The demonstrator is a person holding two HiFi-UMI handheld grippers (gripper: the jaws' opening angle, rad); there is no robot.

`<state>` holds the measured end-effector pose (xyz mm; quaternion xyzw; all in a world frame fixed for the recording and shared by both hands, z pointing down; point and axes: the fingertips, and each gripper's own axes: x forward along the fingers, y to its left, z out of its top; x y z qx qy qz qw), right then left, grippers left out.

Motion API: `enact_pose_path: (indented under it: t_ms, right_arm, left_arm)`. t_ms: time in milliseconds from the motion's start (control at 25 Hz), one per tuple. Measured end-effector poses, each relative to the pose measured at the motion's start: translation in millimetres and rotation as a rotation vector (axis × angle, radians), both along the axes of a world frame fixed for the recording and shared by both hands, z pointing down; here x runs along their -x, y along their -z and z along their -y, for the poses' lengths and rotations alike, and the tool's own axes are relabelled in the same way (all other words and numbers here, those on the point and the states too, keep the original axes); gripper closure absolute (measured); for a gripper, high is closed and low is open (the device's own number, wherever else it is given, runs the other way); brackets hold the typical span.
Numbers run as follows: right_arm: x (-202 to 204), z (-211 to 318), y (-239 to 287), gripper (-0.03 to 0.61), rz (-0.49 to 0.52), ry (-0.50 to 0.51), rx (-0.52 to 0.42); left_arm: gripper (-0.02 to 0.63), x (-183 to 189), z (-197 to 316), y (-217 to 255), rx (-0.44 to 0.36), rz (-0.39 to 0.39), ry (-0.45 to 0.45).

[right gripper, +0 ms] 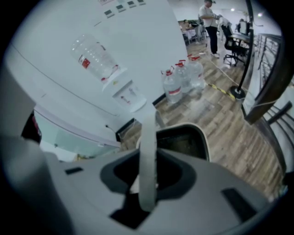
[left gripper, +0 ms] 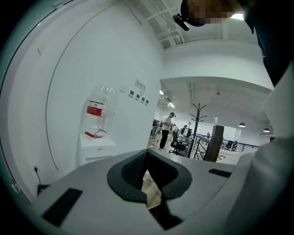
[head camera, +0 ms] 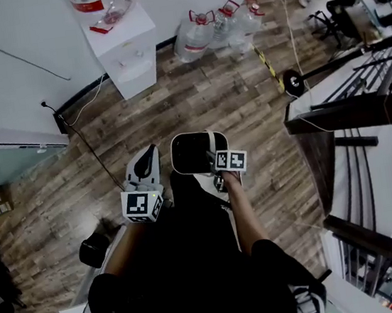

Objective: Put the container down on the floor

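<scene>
A white container [head camera: 192, 153] with a dark inside hangs above the wooden floor in front of me. My right gripper [head camera: 217, 164] is shut on its pale strap handle [right gripper: 148, 151]; the handle runs up between the jaws, and the container's open mouth [right gripper: 183, 142] shows just beyond them. My left gripper [head camera: 144, 172] is to the container's left, apart from it. Its jaws are drawn together with nothing between them, and only a thin sliver of floor shows through. In the left gripper view that gripper [left gripper: 149, 183] points toward the white wall.
A white water dispenser [head camera: 124, 47] stands against the wall ahead, with several large water bottles [head camera: 215, 28] on the floor beside it. A dark stair railing [head camera: 362, 116] runs on the right. A black cable [head camera: 95, 151] trails across the floor at left. People [right gripper: 211, 18] stand far off.
</scene>
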<state>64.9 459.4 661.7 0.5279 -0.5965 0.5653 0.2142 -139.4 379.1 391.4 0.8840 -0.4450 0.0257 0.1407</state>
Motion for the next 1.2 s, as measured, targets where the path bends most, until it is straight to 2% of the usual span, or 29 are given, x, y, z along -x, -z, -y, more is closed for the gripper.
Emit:
enact_pose_path:
  t_ms: [280,600,880,1200]
  right_arm:
    - [-43,56,1,0.462,-0.008,0.055,-0.012]
    - [-88,115,0,0.462,-0.013,0.077,-0.032]
    - [-114,163,-1,0.462,-0.016,0.064,-0.029]
    - [-132,209,-11,0.462,-0.019,0.056,0.008]
  left_arm:
    - [0.586,-49,50,0,0.02,0.011,0.035]
    - [0.586,-82,85,16,-0.02,-0.003,0.087]
    - [0.586,-89,129,14,-0.029,0.006,0.127]
    - [0.586,-107,196,0,-0.009,0.008,0.103]
